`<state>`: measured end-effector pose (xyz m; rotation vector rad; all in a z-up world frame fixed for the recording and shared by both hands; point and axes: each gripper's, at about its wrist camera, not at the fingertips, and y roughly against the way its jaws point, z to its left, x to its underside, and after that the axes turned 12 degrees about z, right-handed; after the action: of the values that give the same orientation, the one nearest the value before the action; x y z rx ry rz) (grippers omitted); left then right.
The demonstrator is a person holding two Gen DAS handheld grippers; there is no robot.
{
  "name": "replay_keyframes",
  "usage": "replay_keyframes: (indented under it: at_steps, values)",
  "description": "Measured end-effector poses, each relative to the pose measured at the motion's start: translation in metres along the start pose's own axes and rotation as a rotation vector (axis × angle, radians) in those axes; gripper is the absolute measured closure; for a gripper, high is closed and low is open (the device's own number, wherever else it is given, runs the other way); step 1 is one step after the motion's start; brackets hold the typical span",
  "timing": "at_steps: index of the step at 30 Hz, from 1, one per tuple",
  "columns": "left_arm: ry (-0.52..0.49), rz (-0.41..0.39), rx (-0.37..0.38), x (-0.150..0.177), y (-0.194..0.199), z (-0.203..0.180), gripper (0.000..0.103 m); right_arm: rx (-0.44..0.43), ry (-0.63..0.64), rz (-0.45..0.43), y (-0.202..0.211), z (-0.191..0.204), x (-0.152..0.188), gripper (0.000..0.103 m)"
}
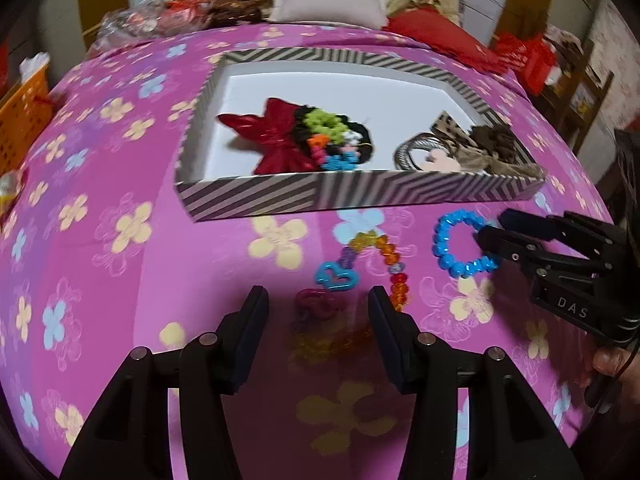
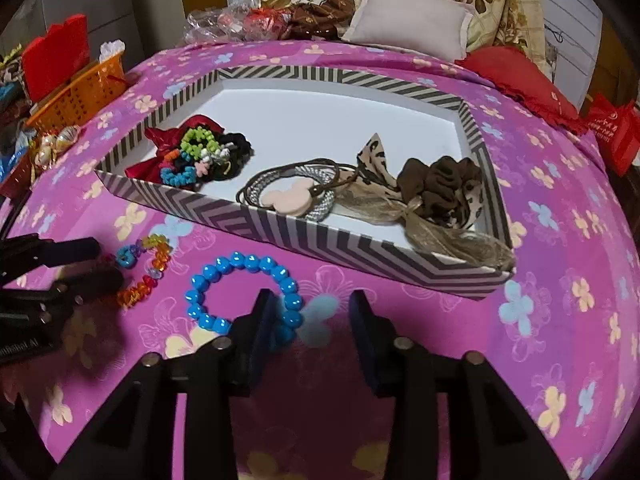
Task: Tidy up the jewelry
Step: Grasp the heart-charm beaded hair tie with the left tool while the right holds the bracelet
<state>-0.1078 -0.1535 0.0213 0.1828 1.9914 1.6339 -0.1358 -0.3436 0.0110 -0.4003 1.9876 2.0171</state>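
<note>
A blue bead bracelet (image 2: 208,276) lies on the pink flowered cloth in front of the striped box (image 2: 320,236). My right gripper (image 2: 312,300) stands open over the bracelet's right side, and its left finger reaches inside the ring. In the left wrist view, one finger of the right gripper (image 1: 493,226) is inside the blue bracelet (image 1: 440,236) and the other outside. A multicoloured bead string (image 1: 388,252) lies to the bracelet's left. My left gripper (image 1: 318,300) is open, with the near end of the string between its fingers, untouched. In the right wrist view the left gripper (image 2: 109,261) is by the bead string (image 2: 136,288).
The striped box (image 1: 320,196) holds a red bow (image 1: 276,136), coloured hair ties (image 2: 192,160), grey elastics (image 2: 288,196) and brown scrunchies (image 2: 440,184). An orange basket (image 2: 80,92) stands off the left edge. A pillow (image 2: 408,20) and a red cushion (image 2: 520,80) lie behind.
</note>
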Motion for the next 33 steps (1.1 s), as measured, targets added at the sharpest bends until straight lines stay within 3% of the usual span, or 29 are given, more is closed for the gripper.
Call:
replay_keyframes:
  at_steps: [5,6,7,8,10,11,15,33]
  values:
    - [-0.037,0.002,-0.036,-0.008,-0.004,-0.006,0.07,0.026,0.046,-0.022,-0.004,0.013,-0.002,0.055]
    - [-0.04,-0.004,-0.038,-0.01,-0.005,-0.006,0.076,0.026,0.047,-0.027,-0.004,0.015,-0.002,0.057]
    - [-0.048,-0.012,-0.044,-0.01,-0.005,-0.006,0.092,0.022,0.047,-0.032,-0.004,0.016,-0.002,0.064]
    - [-0.058,-0.018,-0.056,-0.011,-0.005,-0.006,0.097,0.021,0.049,-0.036,-0.003,0.016,-0.002,0.079]
    - [-0.056,-0.024,-0.04,-0.01,-0.005,-0.004,0.098,0.021,0.052,-0.035,-0.002,0.017,-0.001,0.092]
    - [-0.047,-0.025,-0.028,-0.01,-0.004,-0.002,0.098,0.013,0.05,-0.033,-0.001,0.016,-0.001,0.093]
    - [0.003,-0.028,0.031,-0.004,0.002,0.005,0.098,-0.036,0.027,-0.056,0.006,0.013,0.006,0.094]
    - [0.031,-0.173,0.012,0.007,0.066,0.003,0.098,-0.081,0.049,-0.187,0.077,0.027,0.012,0.094]
